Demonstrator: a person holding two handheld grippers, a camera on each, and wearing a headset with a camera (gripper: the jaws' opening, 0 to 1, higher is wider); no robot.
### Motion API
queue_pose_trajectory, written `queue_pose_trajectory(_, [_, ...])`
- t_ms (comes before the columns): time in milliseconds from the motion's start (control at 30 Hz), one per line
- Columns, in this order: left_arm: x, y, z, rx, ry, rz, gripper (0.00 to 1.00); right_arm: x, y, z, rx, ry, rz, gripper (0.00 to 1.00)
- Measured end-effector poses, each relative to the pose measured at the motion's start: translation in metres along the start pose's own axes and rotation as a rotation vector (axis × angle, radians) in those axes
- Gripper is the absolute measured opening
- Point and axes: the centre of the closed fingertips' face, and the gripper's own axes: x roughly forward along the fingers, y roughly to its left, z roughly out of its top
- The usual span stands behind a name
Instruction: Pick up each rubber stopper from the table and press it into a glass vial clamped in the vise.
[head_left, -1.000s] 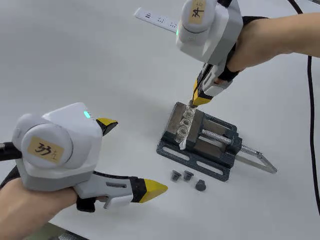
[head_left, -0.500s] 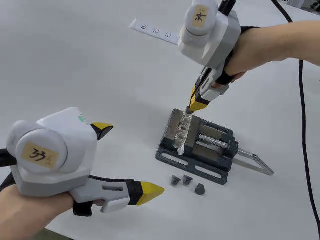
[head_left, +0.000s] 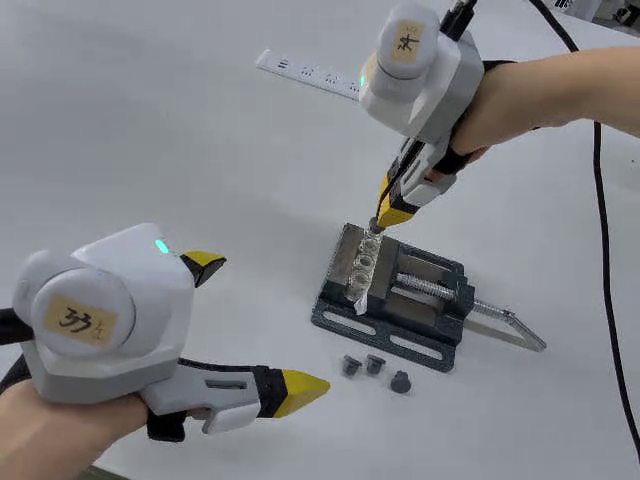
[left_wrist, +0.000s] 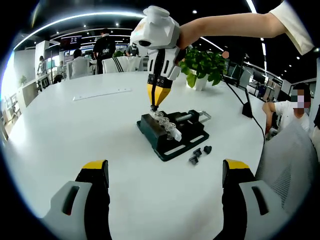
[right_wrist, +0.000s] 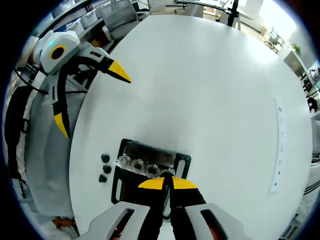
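From where I stood, the white-bodied, yellow-tipped right tongs (head_left: 385, 216) pointed steeply down at the dark metal vise (head_left: 430, 305) sitting on the broad white bench (head_left: 180, 150). Their jaws were drawn together with barely a slit between them. The tips hung right over the farthest one in the row of clear glass vials (head_left: 361, 266) clamped upright between the vise's plates, touching its mouth or very nearly so. A small dark speck showed at the very tips, but it was too small for me to tell whether a stopper was pinched there. Three small dark grey rubber stoppers (head_left: 376, 365) lay loose on the bench just beside the vise's base, on the side nearer the person, two of them close together and the third a little apart. The matching white and yellow left tongs (head_left: 255, 325) were held low over the near left part of the bench, well apart from the vise, with the jaws spread wide and nothing between them. A long white power strip (head_left: 310, 73) lay flat on the far side of the bench, and a thin black cable (head_left: 600, 200) ran along its right side. In the left gripper view a leafy green plant (left_wrist: 202, 62) stood beyond the vise.
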Motion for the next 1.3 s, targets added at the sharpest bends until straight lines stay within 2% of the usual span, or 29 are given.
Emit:
queue_pose_trajectory(533, [-0.001, 0.0, 0.002, 0.006, 0.008, -0.006, 0.94, -0.003, -0.002, 0.0, -0.023, -0.017, -0.001, 0.0])
queue_pose_trajectory(667, [-0.001, 0.001, 0.002, 0.008, 0.008, -0.006, 0.94, -0.005, 0.0, 0.006, -0.016, -0.059, 0.0, 0.01])
queue_pose_trajectory(800, [-0.002, 0.0, 0.001, 0.009, 0.012, -0.007, 0.94, -0.006, 0.011, 0.005, -0.02, -0.088, 0.012, 0.14])
queue_pose_trajectory(1100, [-0.003, -0.002, 0.002, 0.01, 0.01, -0.006, 0.94, -0.007, 0.018, 0.0, -0.011, -0.158, -0.014, 0.44])
queue_pose_trajectory(1300, [-0.004, -0.001, 0.003, 0.011, 0.006, -0.007, 0.94, -0.005, 0.031, -0.005, 0.001, -0.188, -0.029, 0.63])
